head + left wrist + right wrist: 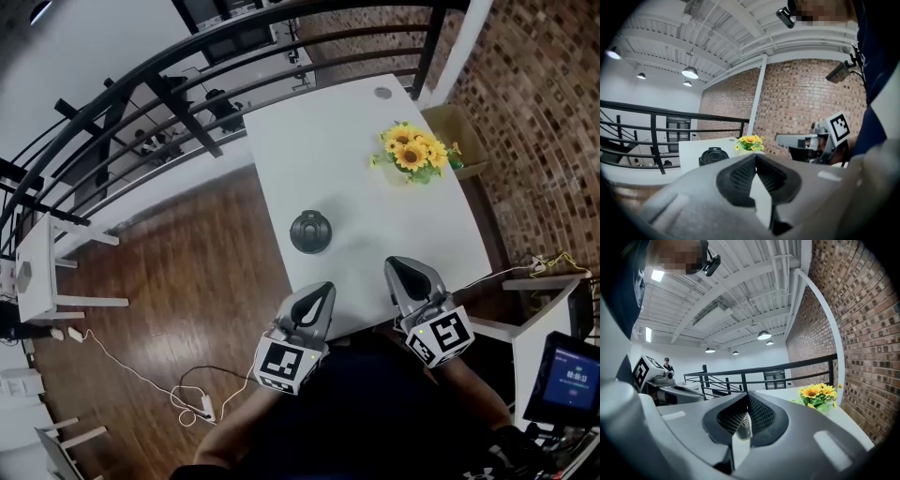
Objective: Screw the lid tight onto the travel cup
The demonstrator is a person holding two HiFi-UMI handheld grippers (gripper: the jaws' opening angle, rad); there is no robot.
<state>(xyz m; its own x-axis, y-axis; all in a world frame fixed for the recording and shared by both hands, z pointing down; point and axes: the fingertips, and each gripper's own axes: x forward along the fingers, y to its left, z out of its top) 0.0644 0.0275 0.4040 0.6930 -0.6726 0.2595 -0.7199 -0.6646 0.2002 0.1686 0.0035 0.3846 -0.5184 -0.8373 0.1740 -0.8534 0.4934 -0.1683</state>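
White tabletop (375, 159), travel cup (744, 426) with lid (310, 232) on top; left tongs (322, 292) and right tongs (398, 267) both clenched, empty. Open up, brace the cup, twist squarely.

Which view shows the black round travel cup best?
Head view: the black round travel cup stands unobstructed on the white table, seen from above. Left gripper view shows only its top over the left tool; right gripper view, a sliver past the right tool.

Nothing legible is showing. Right of the white table (347, 159), a blue screen (572, 373) is displaying pale characters too small to read. Square coded markers are sitting on the left gripper (322, 291) and right gripper (397, 267) at the table's near edge.
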